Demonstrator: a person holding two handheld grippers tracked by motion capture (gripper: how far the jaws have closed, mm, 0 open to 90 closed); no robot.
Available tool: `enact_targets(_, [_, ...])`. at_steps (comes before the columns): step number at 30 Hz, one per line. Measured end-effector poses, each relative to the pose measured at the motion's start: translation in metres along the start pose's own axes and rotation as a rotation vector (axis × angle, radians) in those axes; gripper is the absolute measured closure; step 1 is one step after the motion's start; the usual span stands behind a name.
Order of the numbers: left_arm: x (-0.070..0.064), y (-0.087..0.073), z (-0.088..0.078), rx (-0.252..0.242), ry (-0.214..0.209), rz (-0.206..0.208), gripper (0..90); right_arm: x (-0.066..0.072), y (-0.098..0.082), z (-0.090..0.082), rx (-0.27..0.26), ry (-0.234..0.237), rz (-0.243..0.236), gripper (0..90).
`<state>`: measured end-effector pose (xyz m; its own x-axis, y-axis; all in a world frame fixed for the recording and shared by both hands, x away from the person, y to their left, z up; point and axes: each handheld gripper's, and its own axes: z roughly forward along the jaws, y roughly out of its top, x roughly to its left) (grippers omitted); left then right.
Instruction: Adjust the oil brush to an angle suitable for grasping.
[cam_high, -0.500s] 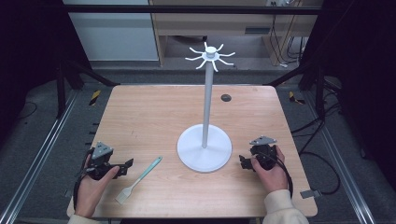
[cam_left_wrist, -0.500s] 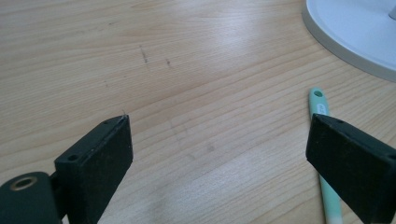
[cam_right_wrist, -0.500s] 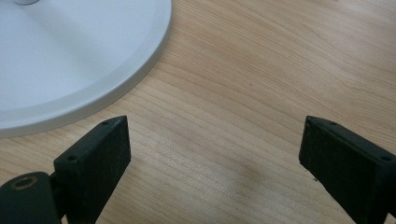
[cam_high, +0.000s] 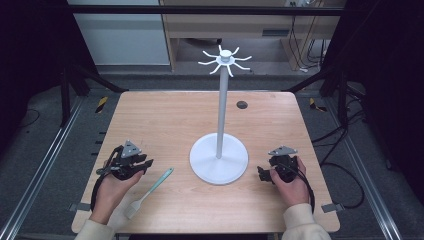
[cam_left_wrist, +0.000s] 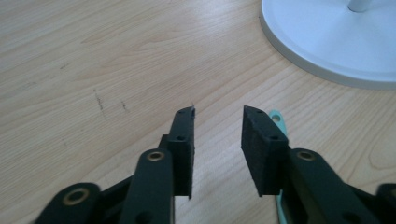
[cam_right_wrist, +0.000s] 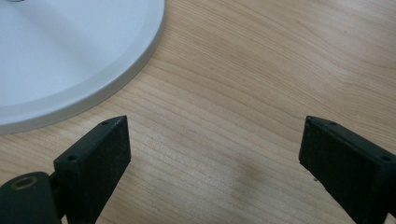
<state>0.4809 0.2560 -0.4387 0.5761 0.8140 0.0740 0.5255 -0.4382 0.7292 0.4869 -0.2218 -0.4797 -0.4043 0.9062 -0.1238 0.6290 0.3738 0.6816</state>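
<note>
A teal-handled spatula (cam_high: 157, 184) with a pale head lies flat on the wooden table (cam_high: 165, 125), front left. My left gripper (cam_high: 145, 165) rests just left of its handle, held in a hand. In the left gripper view the jaws (cam_left_wrist: 218, 112) stand a little apart over bare wood, and the handle's teal end (cam_left_wrist: 272, 113) peeks out beside the right jaw. A white stand with a round base (cam_high: 218, 159) and a tall pole topped by hooks (cam_high: 225, 59) occupies the middle. My right gripper (cam_high: 261, 173) sits right of the base, jaws (cam_right_wrist: 215, 126) wide apart over bare wood, the base's rim (cam_right_wrist: 70, 51) ahead.
A small dark round spot (cam_high: 242, 104) marks the table behind the stand. Metal rails run along both sides of the table, and a cabinet and shelving stand beyond its far edge. Cables lie on the floor at the right.
My left gripper has shifted slightly to the right and away from the person, closer to the spatula's handle end. The right gripper and the spatula have stayed put.
</note>
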Motion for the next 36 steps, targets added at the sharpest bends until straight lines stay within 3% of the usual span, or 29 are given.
enact_targets(3, [0.001,-0.003,-0.002,-0.026,0.013,-0.008,71.6,0.000,0.000,0.000,-0.001,-0.002,0.002,9.5])
enact_targets(6, [0.006,-0.007,-0.012,-0.032,0.057,-0.006,71.4,0.000,0.001,0.001,-0.002,0.001,0.003,9.6])
enact_targets(11, [0.023,-0.020,-0.024,-0.065,0.072,-0.070,66.7,0.001,0.001,0.000,-0.005,0.003,-0.002,9.6])
enact_targets(12, [0.026,-0.023,-0.025,-0.072,0.072,-0.082,65.1,0.001,0.001,0.000,-0.004,0.004,-0.001,9.6])
enact_targets(15, [0.035,-0.029,-0.027,-0.098,0.085,-0.115,48.7,0.000,0.001,0.000,-0.004,0.002,-0.002,9.6])
enact_targets(16, [0.040,-0.031,-0.026,-0.103,0.068,-0.149,44.6,0.000,0.001,0.000,-0.003,0.003,-0.001,9.6])
enact_targets(18, [0.041,-0.030,-0.027,-0.113,0.043,-0.156,42.6,0.000,0.001,0.000,-0.006,0.004,0.003,9.6])
enact_targets(20, [0.039,-0.029,-0.026,-0.115,0.040,-0.149,44.7,0.000,0.001,0.000,-0.007,0.007,0.003,9.6])
enact_targets(21, [0.034,-0.027,-0.026,-0.101,0.027,-0.118,52.5,-0.001,0.001,0.001,-0.006,0.004,-0.001,9.6])
enact_targets(26, [0.021,-0.021,-0.022,-0.059,0.015,-0.055,68.5,0.001,0.002,0.001,-0.005,0.008,-0.006,9.6])
enact_targets(31, [0.011,-0.016,-0.015,-0.040,-0.014,-0.034,80.1,0.000,0.001,0.001,-0.002,0.005,-0.006,9.6])
enact_targets(36, [0.005,-0.015,-0.009,-0.018,-0.034,-0.022,85.7,0.001,0.002,0.001,0.000,0.006,-0.008,9.6])
